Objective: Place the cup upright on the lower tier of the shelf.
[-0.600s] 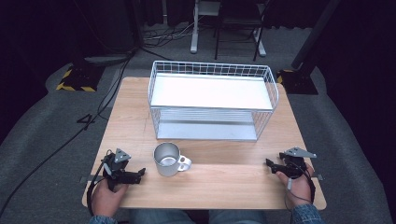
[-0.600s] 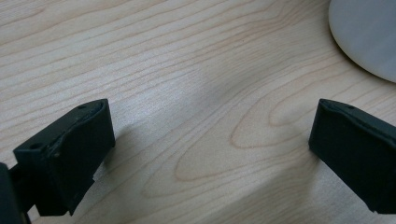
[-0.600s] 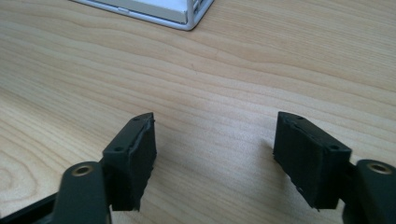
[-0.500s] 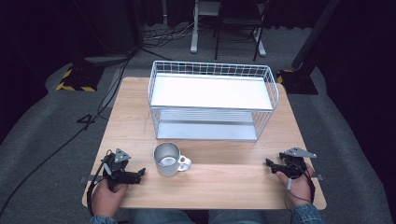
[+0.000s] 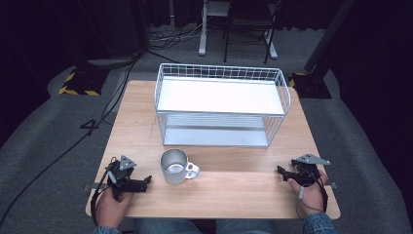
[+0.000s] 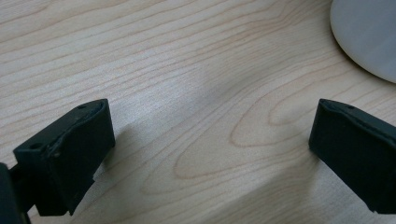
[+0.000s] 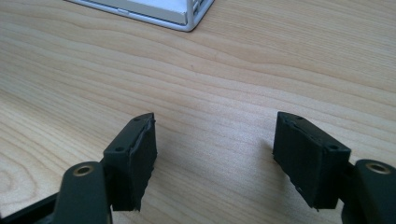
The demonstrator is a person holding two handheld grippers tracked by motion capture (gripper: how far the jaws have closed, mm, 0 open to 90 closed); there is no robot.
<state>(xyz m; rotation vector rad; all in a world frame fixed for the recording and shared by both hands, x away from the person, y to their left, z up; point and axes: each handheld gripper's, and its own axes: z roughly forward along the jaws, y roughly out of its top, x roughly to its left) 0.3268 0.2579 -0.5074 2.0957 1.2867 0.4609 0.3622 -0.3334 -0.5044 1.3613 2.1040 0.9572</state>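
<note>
The metal mug (image 5: 174, 166) stands upright near the table's (image 5: 234, 195) front edge, handle toward the right, just right of the left gripper (image 5: 144, 181), whose empty jaws gape toward its side. The right gripper (image 5: 281, 170) rests well apart, jaws open on bare wood. The wire rack (image 5: 221, 105) behind leaves open room between

The wooden table (image 5: 234, 190) carries a metal mug (image 5: 174, 166) and a wire rack (image 5: 221, 105) (two-tiered).
</note>
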